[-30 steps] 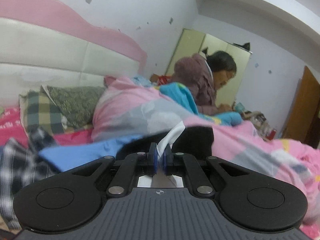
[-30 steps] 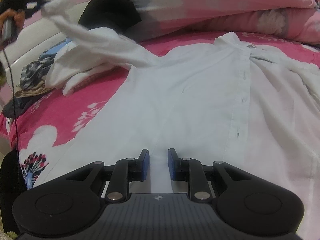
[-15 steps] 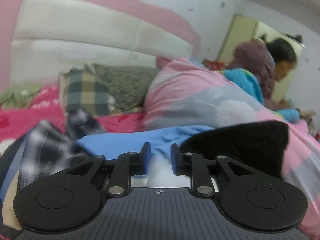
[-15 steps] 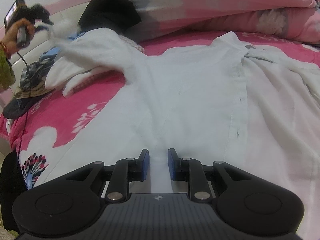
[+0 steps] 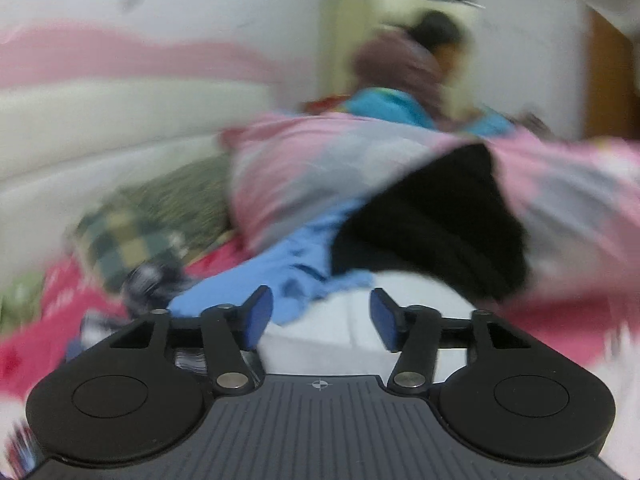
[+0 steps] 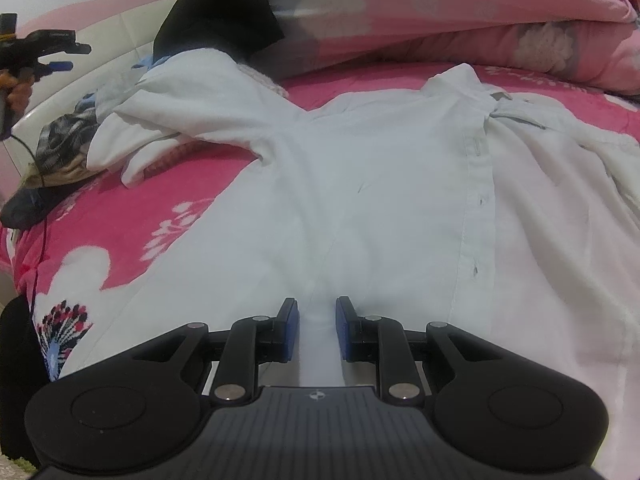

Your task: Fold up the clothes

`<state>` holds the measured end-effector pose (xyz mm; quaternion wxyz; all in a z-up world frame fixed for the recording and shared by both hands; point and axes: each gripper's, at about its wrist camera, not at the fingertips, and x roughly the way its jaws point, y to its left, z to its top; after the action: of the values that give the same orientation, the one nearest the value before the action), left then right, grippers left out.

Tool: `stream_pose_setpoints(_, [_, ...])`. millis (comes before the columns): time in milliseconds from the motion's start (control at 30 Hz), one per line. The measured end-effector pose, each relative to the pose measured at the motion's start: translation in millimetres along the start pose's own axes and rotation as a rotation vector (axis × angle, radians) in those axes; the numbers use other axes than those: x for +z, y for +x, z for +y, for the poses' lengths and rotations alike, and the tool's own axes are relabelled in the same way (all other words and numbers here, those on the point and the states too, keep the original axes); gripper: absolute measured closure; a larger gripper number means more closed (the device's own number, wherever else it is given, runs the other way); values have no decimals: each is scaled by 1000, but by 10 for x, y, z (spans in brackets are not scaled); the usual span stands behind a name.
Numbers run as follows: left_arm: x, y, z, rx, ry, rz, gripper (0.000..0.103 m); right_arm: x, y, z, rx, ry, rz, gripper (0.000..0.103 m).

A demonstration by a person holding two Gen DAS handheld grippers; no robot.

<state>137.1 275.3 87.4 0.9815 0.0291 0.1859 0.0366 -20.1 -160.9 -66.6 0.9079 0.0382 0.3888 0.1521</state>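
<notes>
Left wrist view: my left gripper [image 5: 320, 316], clamped on sleeve [image 6: 188, 116] a second ago, now wide open, empty. Sleeve dropped outstretched on bed [image 6: 132, 216]. My right gripper [image 6: 316, 330] part-closed over white shirt [image 6: 380, 184] hem, grip uncertain. Sleeve ready for folding inward.

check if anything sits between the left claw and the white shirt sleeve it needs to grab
Nothing visible does. The left claw, open, hovers above the white cotton shirt's sleeve with only air between. A blue cloth and a black garment lie just beyond the sleeve, not in the path.
</notes>
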Motion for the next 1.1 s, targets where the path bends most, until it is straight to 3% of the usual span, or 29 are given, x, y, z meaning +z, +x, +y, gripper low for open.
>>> stream_pose_setpoints(100, [-194, -54, -309, -30, 188, -28, 33, 13, 7, 24, -12, -13, 9, 80])
stream_pose_setpoints(200, [-343, 102, -583, 14, 338, -14, 32, 23, 10, 52, -27, -24, 17, 80])
stream_pose_setpoints(267, [-385, 281, -652, 53, 386, 8, 33, 22, 11, 71, -37, -32, 19, 80])
stream_pose_setpoints(333, [-398, 488, -681, 103, 410, 36, 42, 22, 13, 82, -43, -37, 21, 80])
stream_pose_setpoints(467, [-245, 872, -409, 132, 280, 142, 74, 30, 15, 84, -47, -39, 25, 80])
stream_pose_setpoints(500, [-187, 939, -306, 125, 225, 162, 93, 31, 15, 84, -47, -40, 25, 80])
stream_pose_setpoints(533, [-115, 1000, -182, 129, 154, 180, 100, 33, 16, 84, -48, -40, 26, 80])
stream_pose_setpoints(633, [73, 1040, 194, 159, -58, 137, 102, 33, 19, 84, -48, -40, 25, 80])
stream_pose_setpoints(700, [181, 982, 381, 148, -147, 100, 102, 31, 17, 81, -47, -37, 25, 80])
stream_pose_setpoints(767, [195, 913, 336, 40, -106, 130, 98, 30, 16, 79, -45, -36, 24, 80])
stream_pose_setpoints(800, [198, 878, 302, -20, -79, 149, 82, 29, 16, 77, -45, -35, 23, 80])
stream_pose_setpoints(833, [201, 844, 268, -79, -51, 167, 53, 28, 16, 76, -44, -34, 22, 80])
stream_pose_setpoints(900, [151, 754, 95, -169, 58, 184, 28, 27, 17, 74, -43, -32, 21, 80])
stream_pose_setpoints(1000, [-71, 609, -381, -191, 326, 129, 17, 31, 24, 70, -41, -29, 21, 80])
stream_pose_setpoints(1033, [-140, 626, -501, -186, 383, 119, 13, 32, 25, 71, -42, -28, 20, 80])
stream_pose_setpoints(1100, [-239, 726, -676, -169, 456, 127, 14, 31, 24, 77, -45, -26, 21, 80])
